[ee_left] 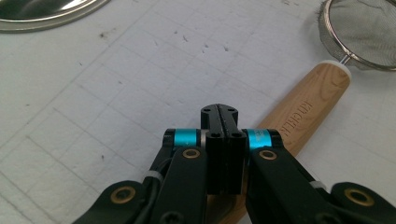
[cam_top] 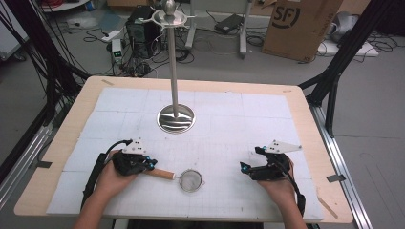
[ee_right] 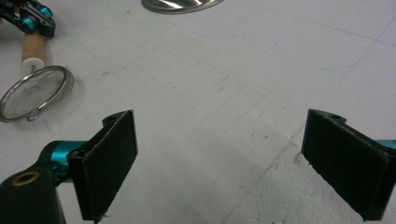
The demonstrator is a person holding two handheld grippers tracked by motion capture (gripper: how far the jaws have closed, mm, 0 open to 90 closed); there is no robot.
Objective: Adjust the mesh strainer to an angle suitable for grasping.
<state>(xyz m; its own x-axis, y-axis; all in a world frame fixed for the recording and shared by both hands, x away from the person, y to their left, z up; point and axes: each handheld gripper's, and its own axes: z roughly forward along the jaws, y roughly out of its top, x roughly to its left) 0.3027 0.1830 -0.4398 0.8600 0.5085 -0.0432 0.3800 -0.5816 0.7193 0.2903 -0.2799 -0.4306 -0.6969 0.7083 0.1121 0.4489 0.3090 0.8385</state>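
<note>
A small metal mesh strainer (cam_top: pixel 191 180) with a wooden handle (cam_top: pixel 162 174) lies flat on the white mat near the front edge. My left gripper (cam_top: pixel 152 165) hovers over the end of the handle. In the left gripper view its jaws (ee_left: pixel 219 109) are pressed together with nothing between them, and the handle (ee_left: pixel 308 105) runs underneath and to their right toward the strainer (ee_left: pixel 369 32). My right gripper (cam_top: pixel 244 167) rests at the front right, wide open and empty (ee_right: pixel 224 154). It faces the strainer (ee_right: pixel 35 93) and the left gripper (ee_right: pixel 39 21).
A tall metal stand with a round base (cam_top: pixel 175 119) and a hooked top (cam_top: pixel 168 18) rises from the middle of the mat (cam_top: pixel 248 124). The wooden table edge (cam_top: pixel 67 129) frames the mat. Boxes, cables and equipment lie on the floor beyond.
</note>
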